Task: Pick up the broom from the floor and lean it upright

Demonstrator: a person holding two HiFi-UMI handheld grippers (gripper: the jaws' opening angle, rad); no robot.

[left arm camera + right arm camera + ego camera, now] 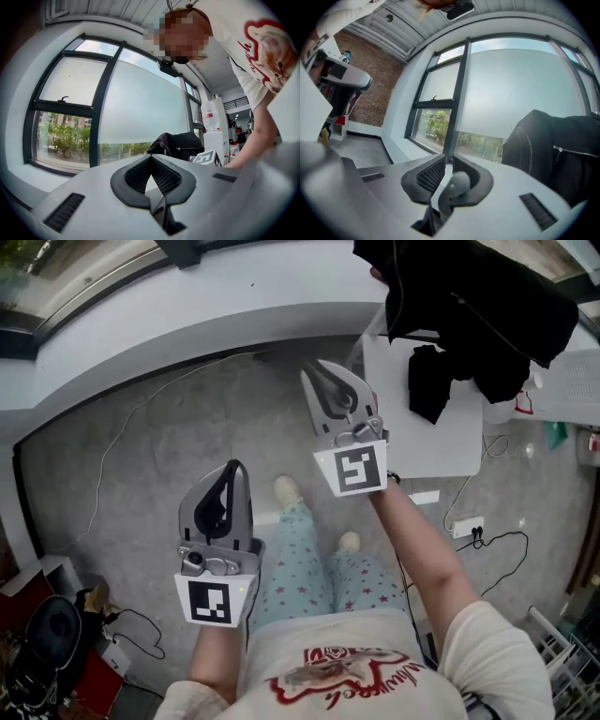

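No broom is to be seen in any view, neither on the grey concrete floor point(141, 456) nor against the white curved window ledge point(187, 324). Its place cannot be given, and it is judged to lie outside the head view.

The left gripper point(232, 469) is held over the floor's middle, its jaws closed tip to tip with nothing between them. The right gripper point(313, 379) is held nearer the ledge, its jaws drawn almost together with only a thin slit left at the tips. A small rounded grey lump is seen low between its pads, and whether it belongs to the jaw cannot be told. No handle is gripped by either.

The pick-up is judged not yet begun. An approach made with the jaws closed would only push the broom along the floor.

At the floor's right edge a white square table point(412, 427) is draped with black clothing point(478, 315), and a white power strip point(466, 526) with black cables lies beside it. A long handle swung upright there could catch the cloth or drag the cables. A broom leaned on the smooth ledge might slide down.
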